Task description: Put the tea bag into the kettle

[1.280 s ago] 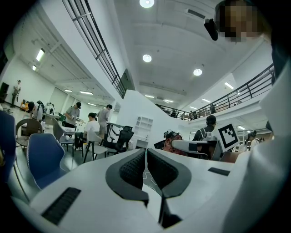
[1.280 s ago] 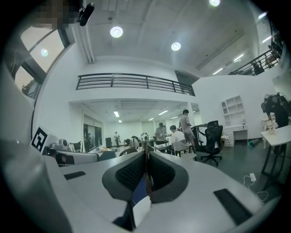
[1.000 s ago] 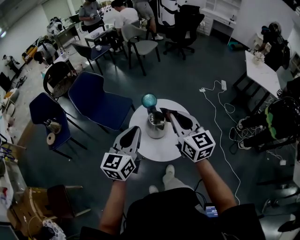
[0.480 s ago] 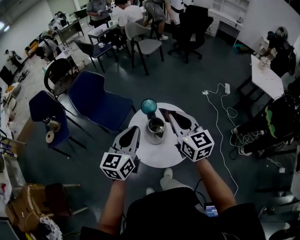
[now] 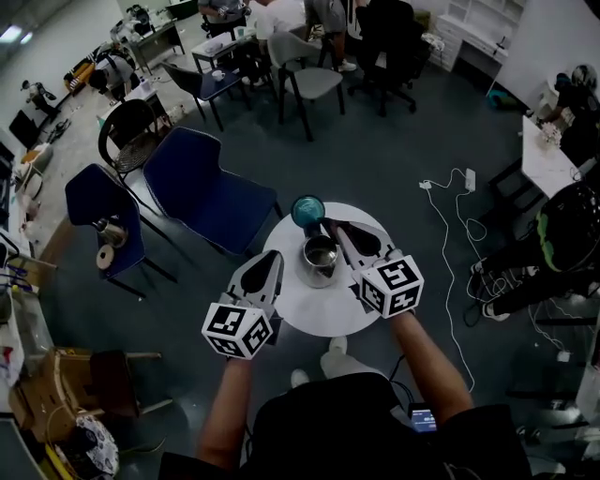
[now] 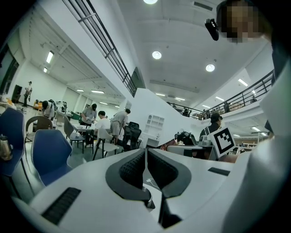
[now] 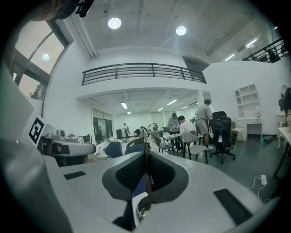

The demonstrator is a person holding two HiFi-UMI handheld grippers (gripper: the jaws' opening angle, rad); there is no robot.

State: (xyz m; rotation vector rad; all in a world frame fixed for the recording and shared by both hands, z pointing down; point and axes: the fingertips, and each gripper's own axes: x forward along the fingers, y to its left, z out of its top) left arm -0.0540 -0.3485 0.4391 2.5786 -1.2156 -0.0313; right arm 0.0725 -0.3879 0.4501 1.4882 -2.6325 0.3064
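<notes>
A steel kettle (image 5: pixel 320 256) stands open on the round white table (image 5: pixel 314 314), with a teal round lid (image 5: pixel 307 211) just behind it. My right gripper (image 5: pixel 329 225) reaches over the kettle's far right rim, its jaws shut on a thin strip, the tea bag (image 7: pixel 147 178), which shows only edge-on in the right gripper view. The kettle's rim (image 7: pixel 142 210) lies right under the right gripper (image 7: pixel 146 169). My left gripper (image 5: pixel 273 258) hovers at the table's left edge, shut and holding nothing. Its pads (image 6: pixel 134 167) nearly touch in the left gripper view.
Two blue chairs (image 5: pixel 202 192) stand left of the table, one bearing a small metal pot (image 5: pixel 112 232). A white cable and power strip (image 5: pixel 457 192) lie on the floor to the right. People sit at desks (image 5: pixel 267 23) far behind. My feet (image 5: pixel 337 345) are under the near edge.
The head view has drifted a little, so the table sits slightly lower and to the right. Both grippers keep their places relative to the kettle.
</notes>
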